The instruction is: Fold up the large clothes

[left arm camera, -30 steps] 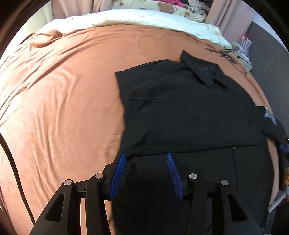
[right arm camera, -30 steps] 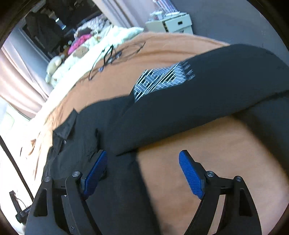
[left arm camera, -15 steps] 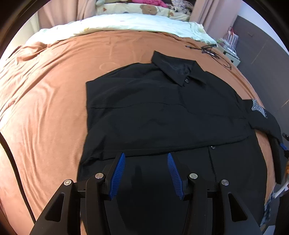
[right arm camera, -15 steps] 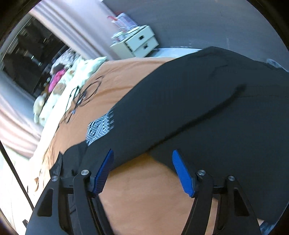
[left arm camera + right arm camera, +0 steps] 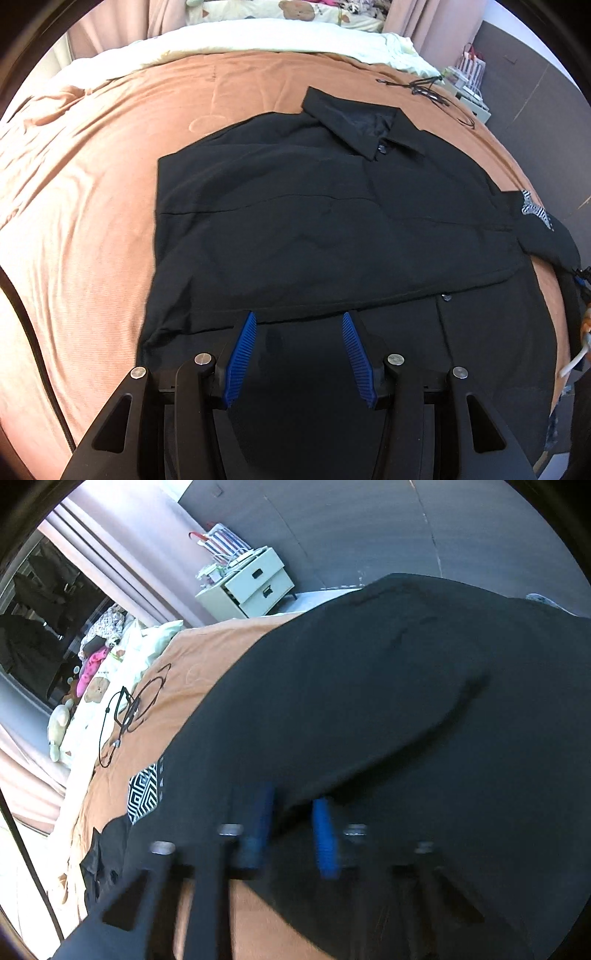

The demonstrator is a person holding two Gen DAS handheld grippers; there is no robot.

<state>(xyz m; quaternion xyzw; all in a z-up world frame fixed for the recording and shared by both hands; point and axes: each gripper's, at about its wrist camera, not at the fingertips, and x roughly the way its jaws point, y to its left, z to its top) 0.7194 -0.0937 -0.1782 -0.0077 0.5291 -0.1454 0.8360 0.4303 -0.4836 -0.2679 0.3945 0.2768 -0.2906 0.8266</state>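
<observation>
The black shirt (image 5: 314,229) lies spread on my bed (image 5: 81,221). My left claw (image 5: 299,354) hovers open over its hem. My right claw (image 5: 291,830), blurred, is closing on the sleeve (image 5: 369,720); its grip is unclear.

I am in a bedroom at home. A wide bed (image 5: 92,192) under a rust-orange cover fills my view. At its head lie a cream duvet (image 5: 258,37), a teddy-bear pillow (image 5: 295,9) and soft toys (image 5: 59,723), with pink curtains (image 5: 432,18) behind them. Beside the head of the bed stands a white two-drawer nightstand (image 5: 251,587) against a grey wall (image 5: 369,524).
</observation>
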